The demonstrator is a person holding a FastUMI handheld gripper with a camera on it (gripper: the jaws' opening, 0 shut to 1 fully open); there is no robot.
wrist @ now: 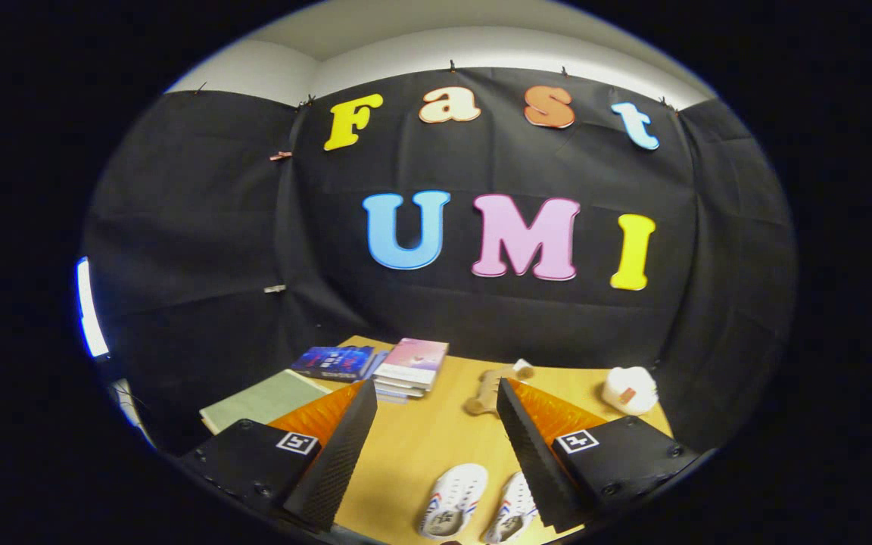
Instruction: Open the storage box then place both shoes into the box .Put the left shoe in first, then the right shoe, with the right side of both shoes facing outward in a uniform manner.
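Two small white shoes with red and blue markings lie side by side on the wooden table (421,446). One shoe (453,499) rests between my fingers, near their base. The other shoe (510,509) lies right beside it, partly hidden by the right finger (534,446). My gripper (436,393) hangs above the table, open, with nothing between its fingers. The left finger (341,446) stands well apart from the right one.
Beyond the fingertips lies a stack of books (409,367), with a dark blue book (334,362) and a green folder (266,399) to its left. A bone-shaped wooden piece (490,390) and a white round object (630,390) sit toward the table's far right.
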